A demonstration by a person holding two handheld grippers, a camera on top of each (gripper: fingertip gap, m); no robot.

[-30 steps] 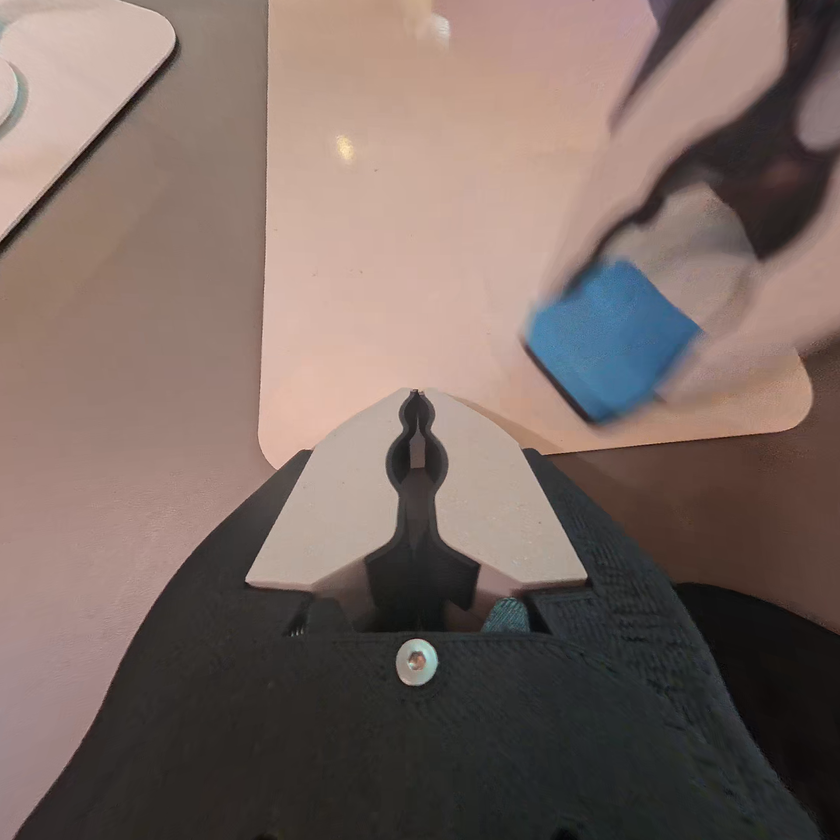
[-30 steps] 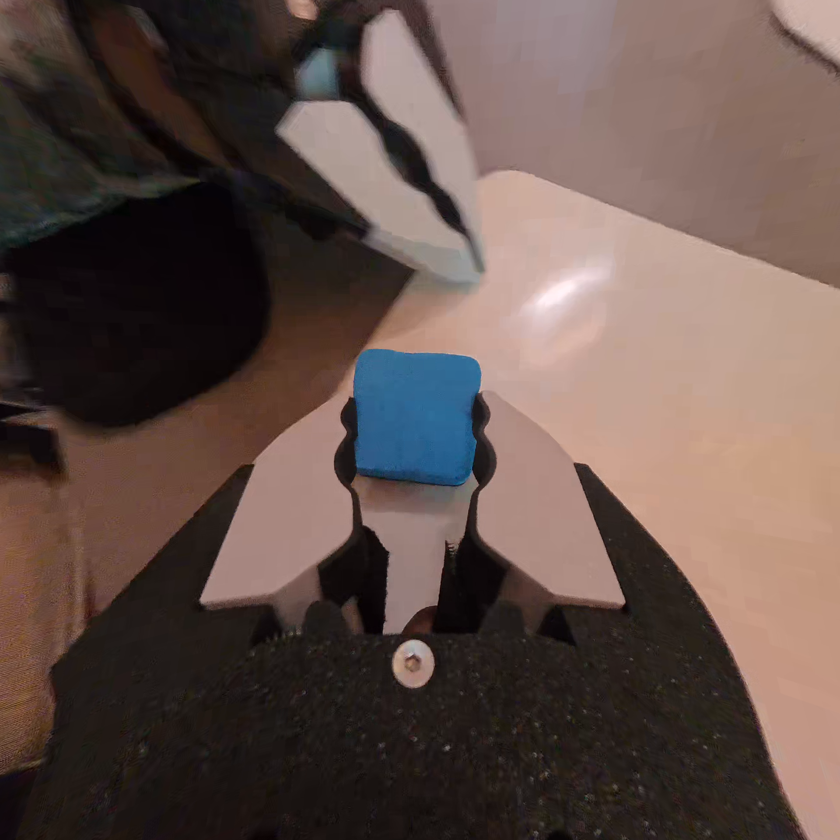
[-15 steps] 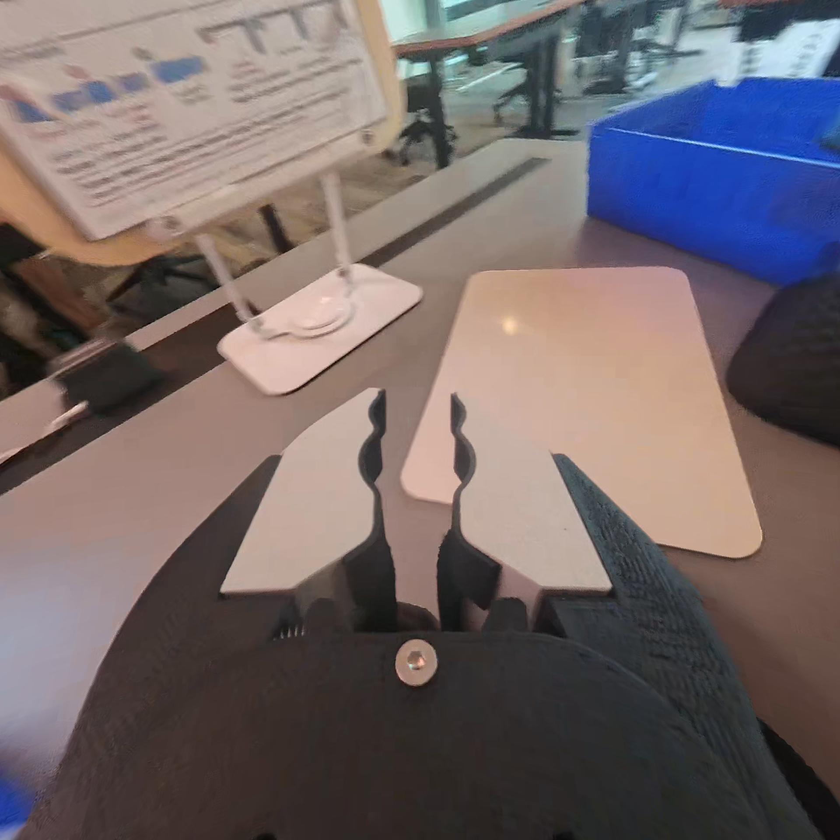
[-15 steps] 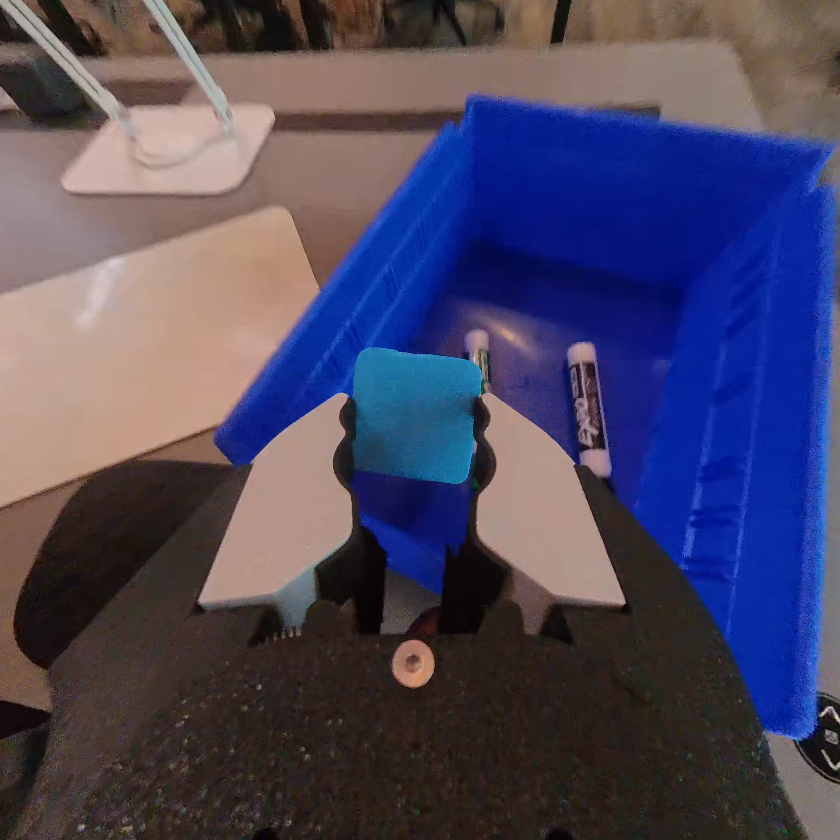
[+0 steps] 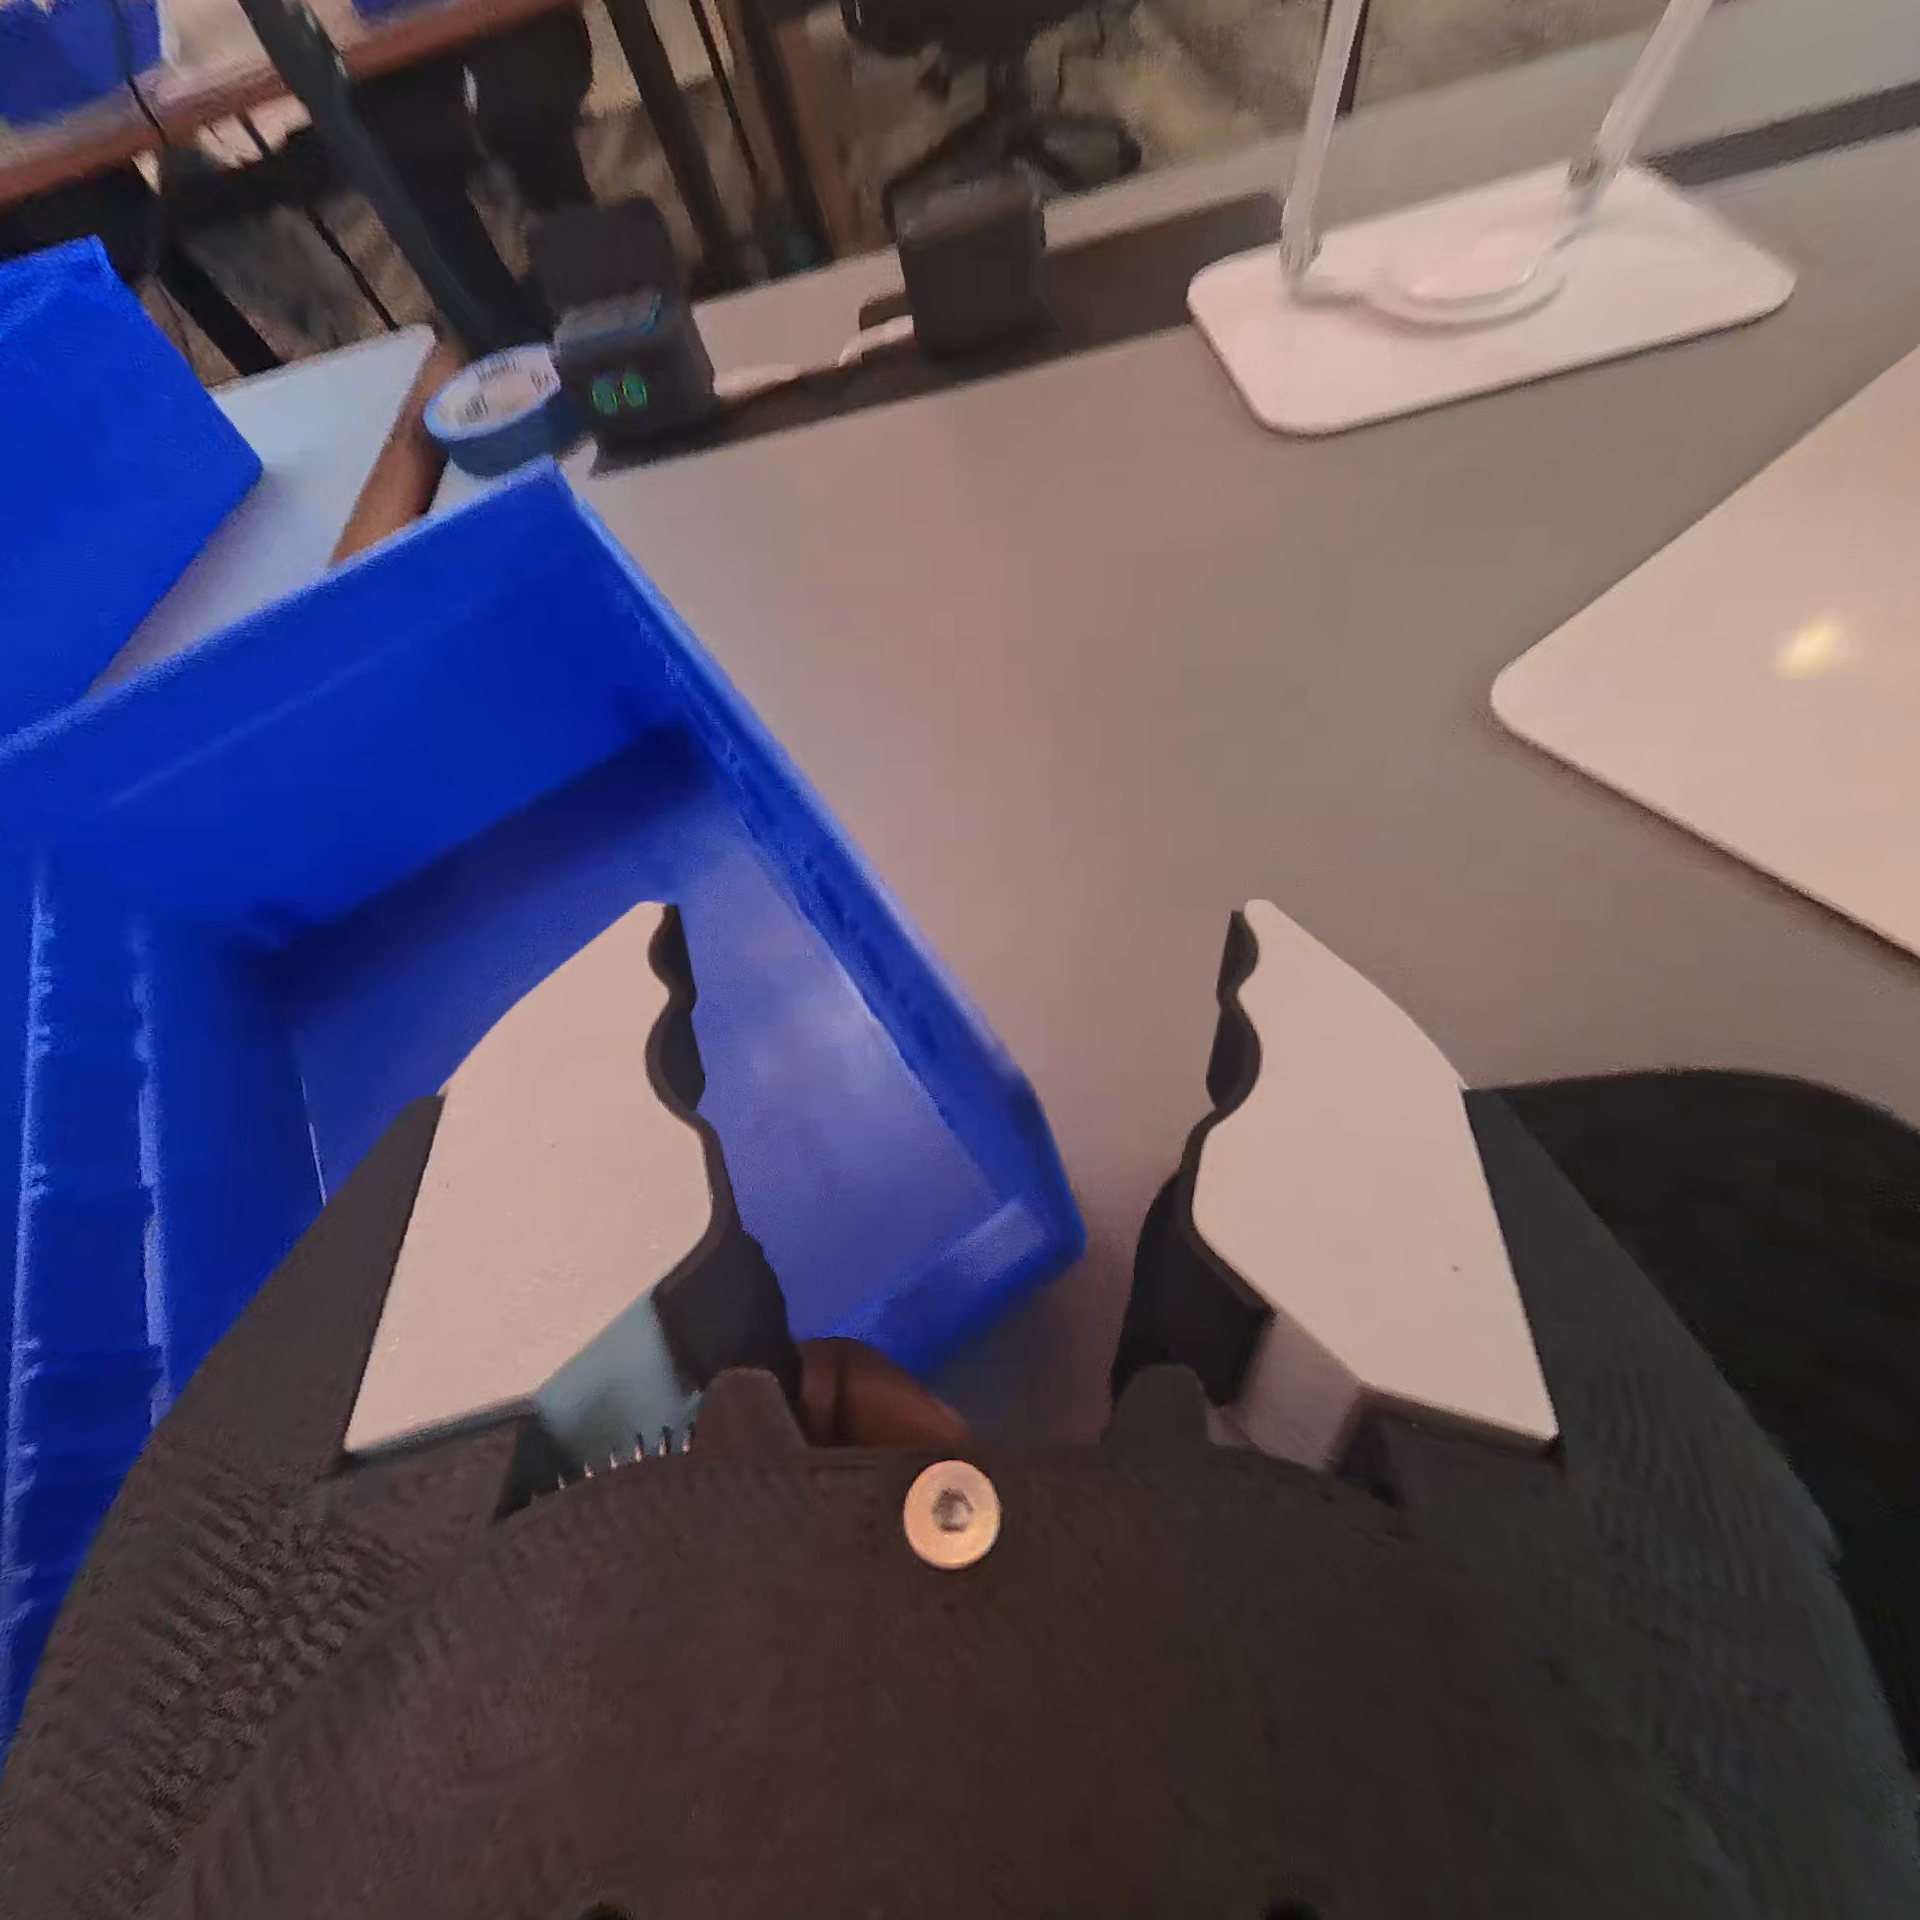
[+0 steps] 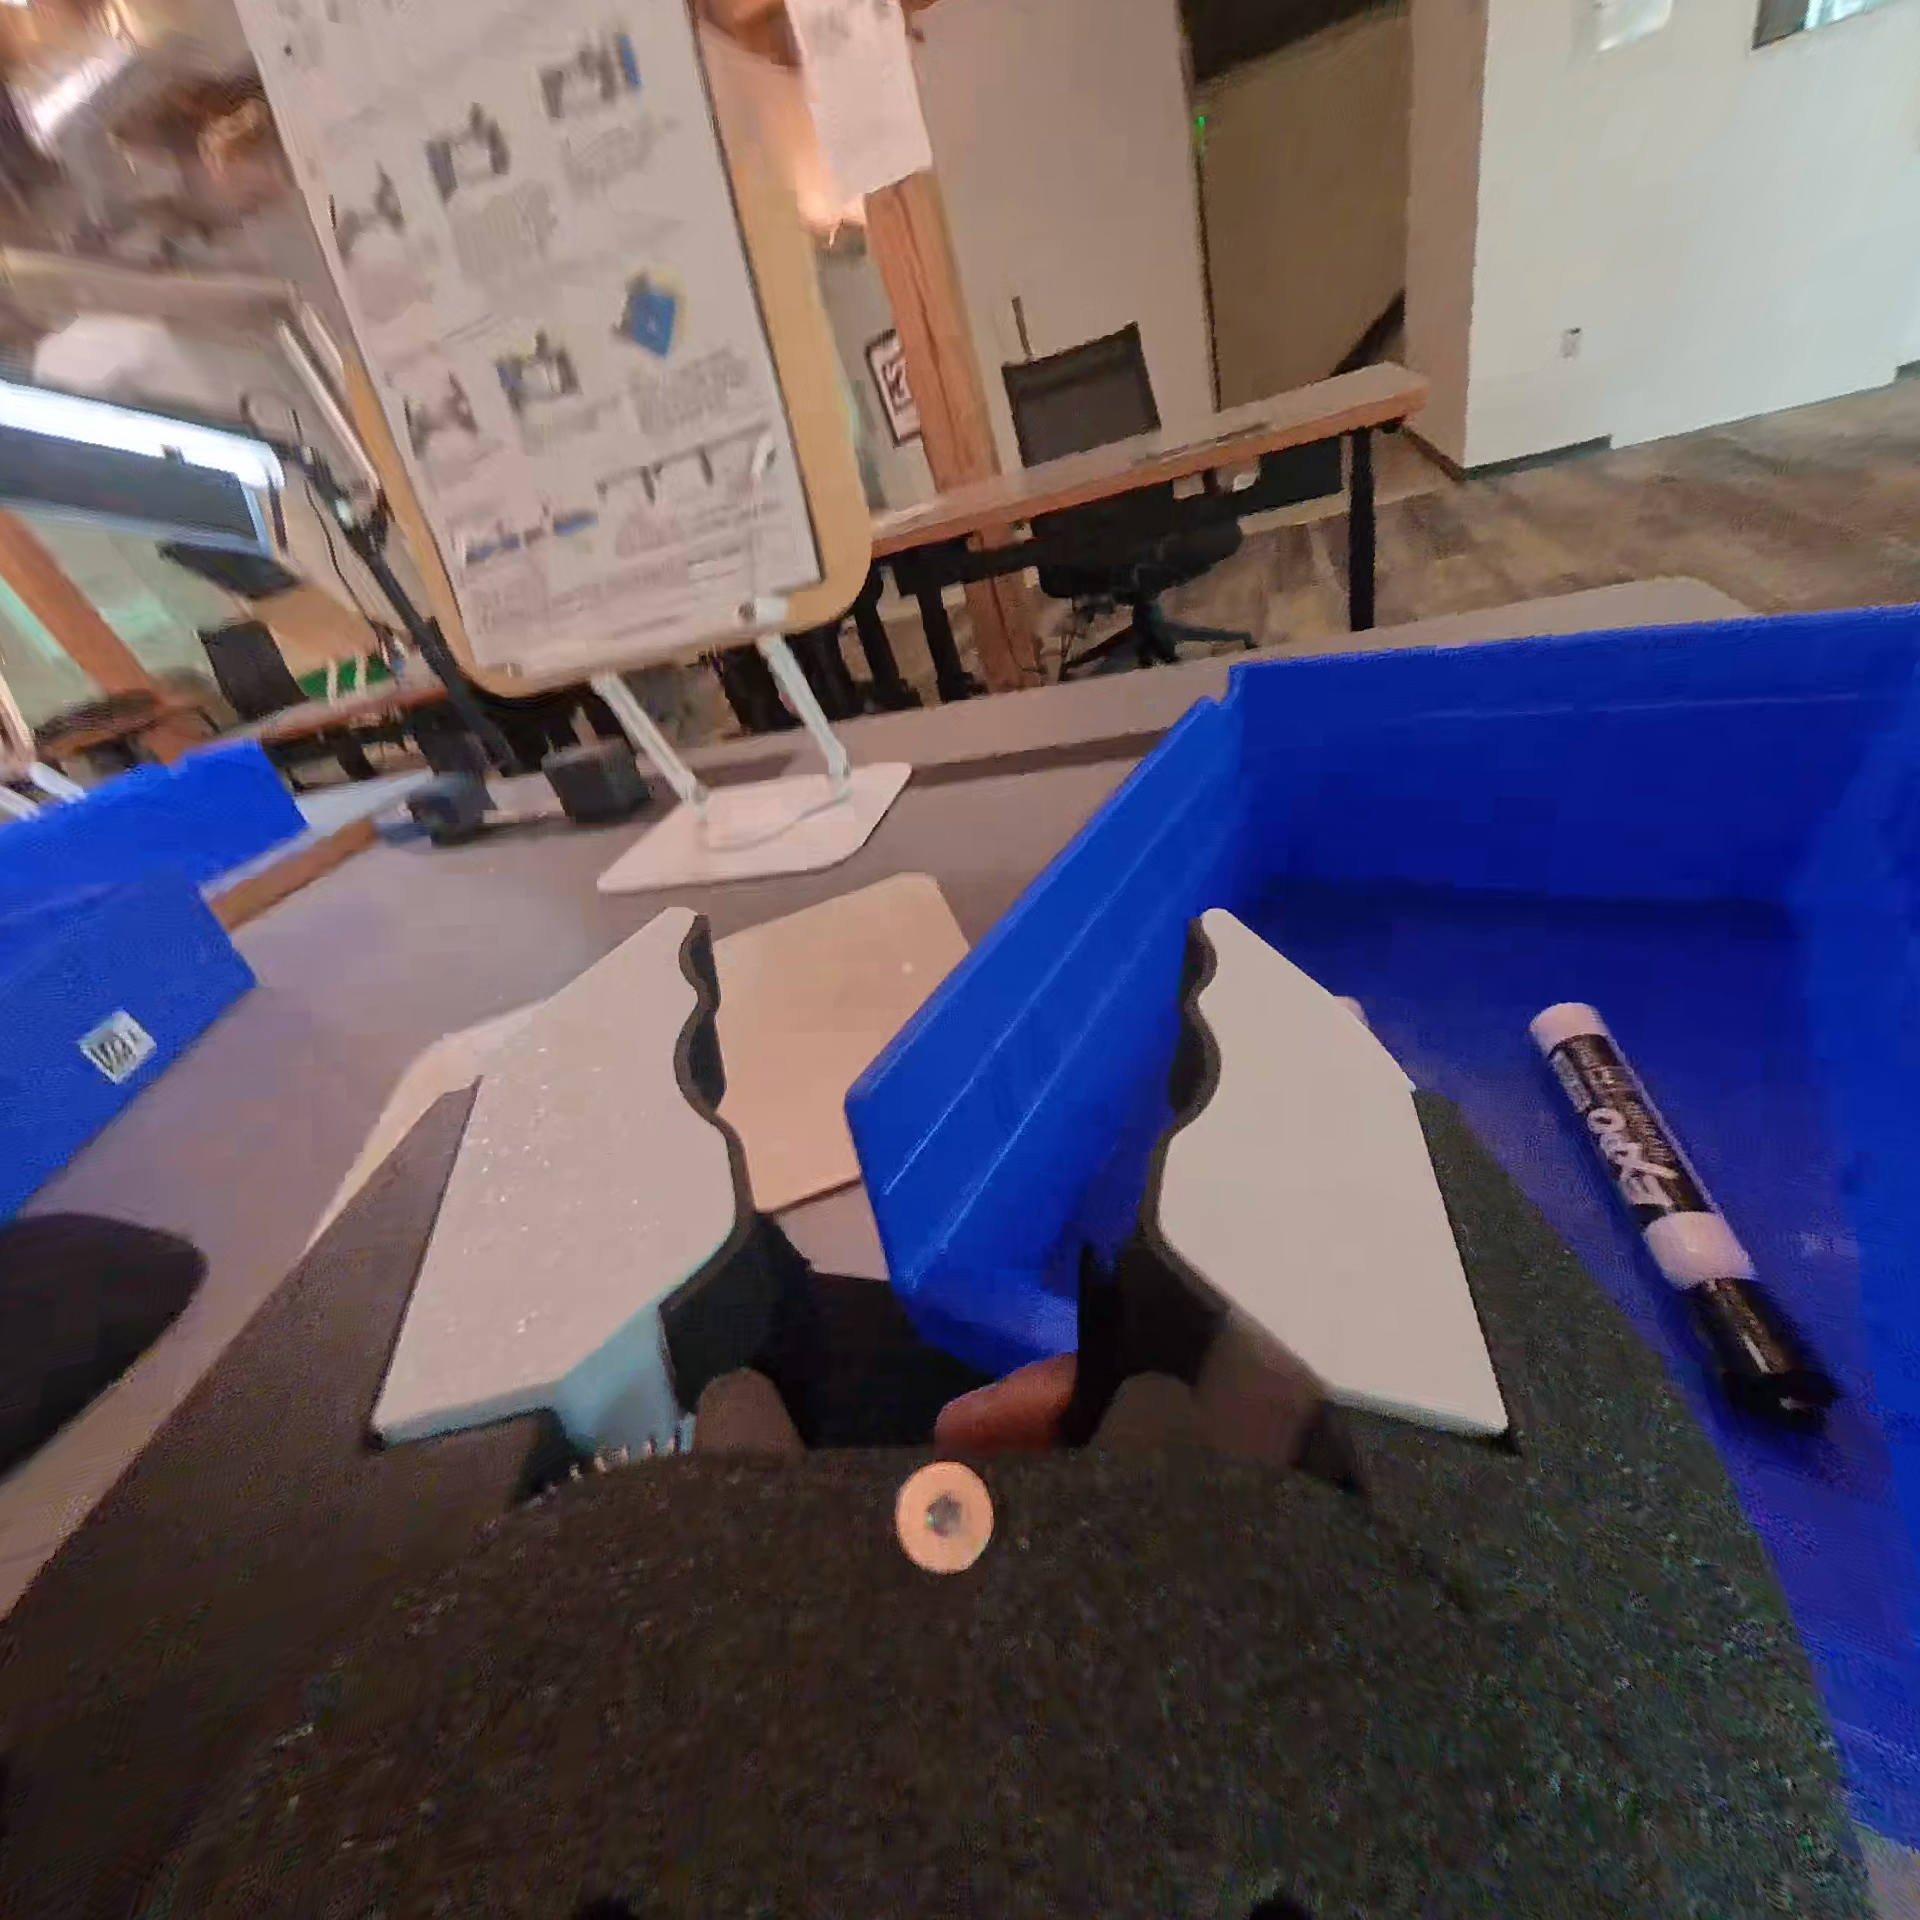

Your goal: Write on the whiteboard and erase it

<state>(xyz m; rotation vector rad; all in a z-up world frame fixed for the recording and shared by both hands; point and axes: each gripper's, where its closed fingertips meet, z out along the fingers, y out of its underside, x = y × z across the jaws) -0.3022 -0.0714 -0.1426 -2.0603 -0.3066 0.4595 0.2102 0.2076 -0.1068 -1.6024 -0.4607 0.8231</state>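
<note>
hovering with fingers apart and empty, the left gripper (image 5: 951, 1023) and right gripper (image 6: 945, 1034) each straddle a bin (image 6: 1455, 790) wall; a marker (image 6: 1652, 1195) lies inside.

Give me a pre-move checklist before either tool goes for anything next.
1. Left tool empty, fingers apart: ok.
2. Right tool empty, fingers apart: ok.
3. Black-barrelled marker with white ends lying inside the blue plastic bin, reachable: ok.
4. Blue eraser block located: cannot tell, not in view.
5. Flat white rounded-corner whiteboard free of marks: ok on the part shown.
6. Right tool clear of the bin wall: not ok, the bin's near corner sits between its fingers.
</note>
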